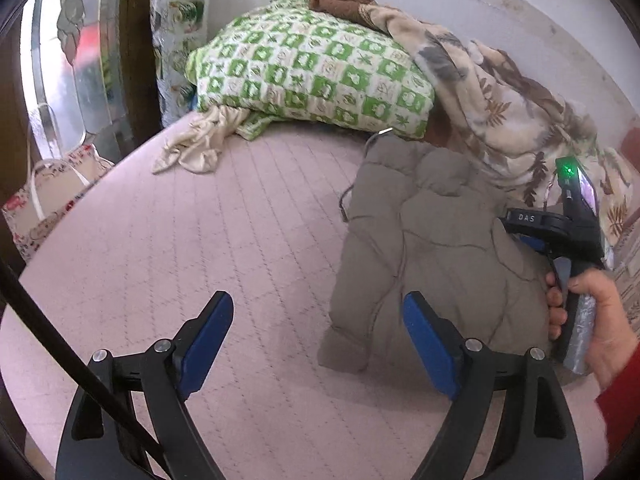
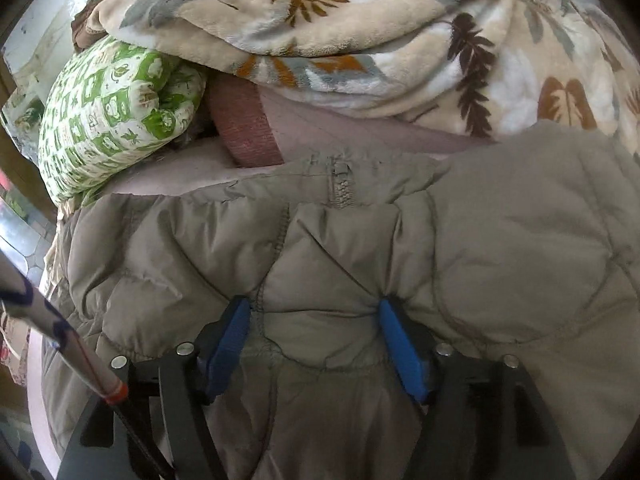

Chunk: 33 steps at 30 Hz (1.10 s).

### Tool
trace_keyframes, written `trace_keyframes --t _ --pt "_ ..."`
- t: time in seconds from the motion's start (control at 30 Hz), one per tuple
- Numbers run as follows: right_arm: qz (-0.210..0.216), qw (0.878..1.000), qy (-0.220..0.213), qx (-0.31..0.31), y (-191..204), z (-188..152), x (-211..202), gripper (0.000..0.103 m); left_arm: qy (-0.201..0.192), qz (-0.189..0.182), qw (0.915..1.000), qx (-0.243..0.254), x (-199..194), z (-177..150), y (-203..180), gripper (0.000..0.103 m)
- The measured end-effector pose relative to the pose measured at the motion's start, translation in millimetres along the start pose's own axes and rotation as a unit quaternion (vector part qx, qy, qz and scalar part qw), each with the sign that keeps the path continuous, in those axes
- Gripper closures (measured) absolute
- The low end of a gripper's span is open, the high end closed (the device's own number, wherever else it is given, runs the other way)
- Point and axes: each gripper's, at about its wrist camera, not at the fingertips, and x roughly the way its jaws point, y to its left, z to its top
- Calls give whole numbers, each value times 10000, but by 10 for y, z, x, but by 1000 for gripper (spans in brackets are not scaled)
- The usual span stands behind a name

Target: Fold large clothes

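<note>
Two grippers work over a bed [image 1: 200, 240] covered in a pink quilted sheet. A leaf-print blanket [image 2: 380, 32] and a green checked pillow [image 1: 312, 76] are heaped at its far side, with a cream cloth [image 1: 196, 144] just beside the pillow. The grey padded jacket [image 1: 436, 248] lies bunched on the bed in front of the blanket. The right gripper [image 2: 314, 336], held in a hand [image 1: 592, 320] with a red sleeve, presses down into the jacket, its jaws parted with a puffed fold bulging between the blue pads [image 2: 400, 344]. The left gripper [image 1: 318, 340] hovers over the sheet beside the jacket's near corner, jaws released and empty.
</note>
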Motion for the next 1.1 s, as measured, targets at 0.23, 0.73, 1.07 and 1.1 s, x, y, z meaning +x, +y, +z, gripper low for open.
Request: trace_keyframes --t 0.23,0.73,1.07,1.1 --pt "357 9973 -489 -412 390 71 -826 32 -282 381 9989 9 -182 -24 63 17" --pt "-360 9886 173 -1453 1322 -128 2 19 -348 307 9989 -7 -231 -18 120 17" --pt "-499 9981 -190 -322 -199 131 -624 19 -258 258 9993 60 -218 -83 31 17" --pt "-622 9980 -141 23 -541 116 -593 20 -266 262 9993 86 -213 -91 9 17"
